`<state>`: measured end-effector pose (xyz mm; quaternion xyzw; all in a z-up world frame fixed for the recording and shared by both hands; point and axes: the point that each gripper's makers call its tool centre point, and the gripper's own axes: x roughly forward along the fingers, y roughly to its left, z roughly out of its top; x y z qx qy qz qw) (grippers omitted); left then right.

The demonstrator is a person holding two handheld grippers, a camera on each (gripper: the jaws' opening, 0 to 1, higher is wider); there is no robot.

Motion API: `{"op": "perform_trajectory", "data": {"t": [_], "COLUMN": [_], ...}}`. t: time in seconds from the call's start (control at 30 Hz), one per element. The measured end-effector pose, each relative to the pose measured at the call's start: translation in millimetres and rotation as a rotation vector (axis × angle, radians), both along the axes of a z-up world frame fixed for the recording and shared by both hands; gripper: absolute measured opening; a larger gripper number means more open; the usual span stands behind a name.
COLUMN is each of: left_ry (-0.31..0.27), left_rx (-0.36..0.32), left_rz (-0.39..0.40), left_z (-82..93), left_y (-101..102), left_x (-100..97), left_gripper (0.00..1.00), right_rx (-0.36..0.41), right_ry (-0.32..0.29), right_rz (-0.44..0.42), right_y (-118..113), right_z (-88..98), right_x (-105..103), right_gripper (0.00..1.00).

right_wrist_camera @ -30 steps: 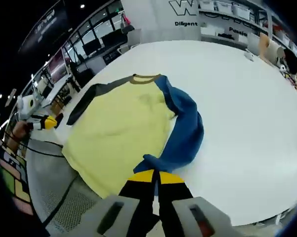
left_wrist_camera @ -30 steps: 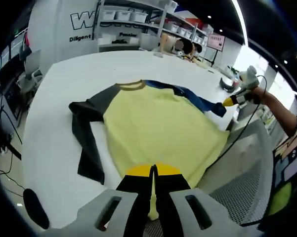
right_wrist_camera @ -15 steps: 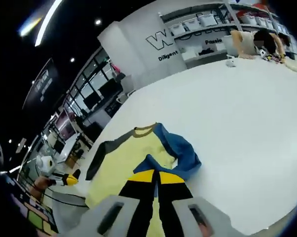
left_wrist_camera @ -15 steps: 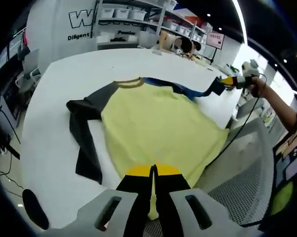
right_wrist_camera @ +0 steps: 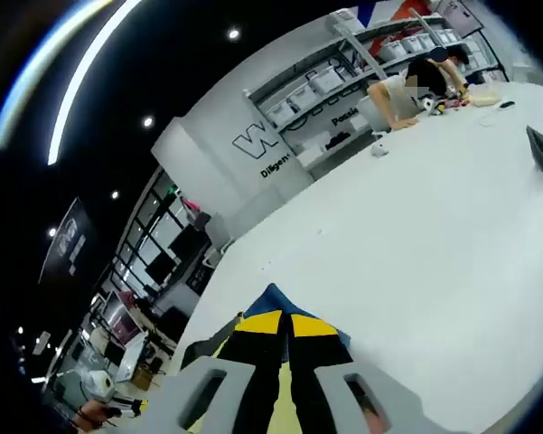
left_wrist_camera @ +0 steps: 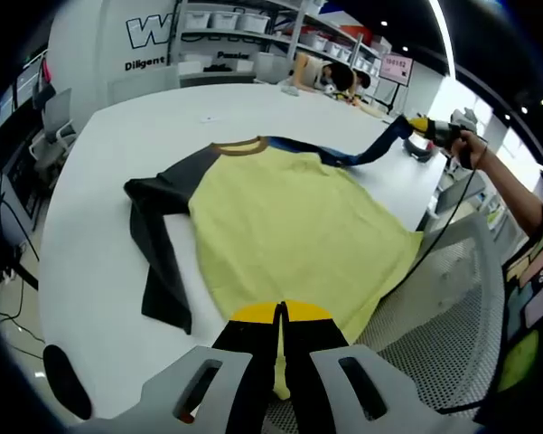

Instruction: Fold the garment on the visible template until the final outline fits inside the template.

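now both claws clamped: left gripper on the shirt hem, right gripper lifting the blue sleeve (fold inward next).

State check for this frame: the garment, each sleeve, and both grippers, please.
shirt: flat, unfolded, hem overhanging the table edge
blue sleeve: lifted, pulled taut by the right gripper
dark sleeve: lying flat on the table
left gripper: shut on the shirt's hem
right gripper: shut on the blue sleeve

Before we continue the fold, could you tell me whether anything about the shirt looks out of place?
Yes: the shirt's blue sleeve is pulled off the table by the right gripper, and its hem hangs over the near edge at the left gripper.
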<state>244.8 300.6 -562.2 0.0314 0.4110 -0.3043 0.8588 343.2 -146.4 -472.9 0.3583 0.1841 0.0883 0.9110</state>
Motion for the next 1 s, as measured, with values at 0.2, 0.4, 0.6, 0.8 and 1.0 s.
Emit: {"op": "perform_trajectory", "data": {"t": [0.2,0.4,0.6,0.8,1.0], "left_ry": [-0.019,-0.005,0.012,0.018,0.021], "left_rx": [0.08,0.051,0.049,0.054,0.052], "left_rz": [-0.049,-0.02,0.019,0.028,0.031], "left_z": [-4.5,-4.8,-7.5,-8.5,-10.2], "left_y": [1.3,0.5,8.2,12.0,12.2], "left_x": [-2.3,-1.6,-1.2,-3.9,-4.5], "left_gripper": [0.0,0.0,0.0,0.0,0.0], "right_rx": [-0.016,0.076,0.041,0.053,0.053], "right_ry": [0.002,0.048,0.143,0.151,0.118], "right_rz": [-0.131,-0.287,-0.369,-0.389,-0.38], "right_y": [-35.2,-62.8,-83.6,-89.5,-88.0], "right_z": [-7.6,-22.1,-46.5,-52.0,-43.1], "right_x": [1.0,-3.7,-9.3,-11.5,-7.6], "right_gripper": [0.0,0.0,0.0,0.0,0.0]}}
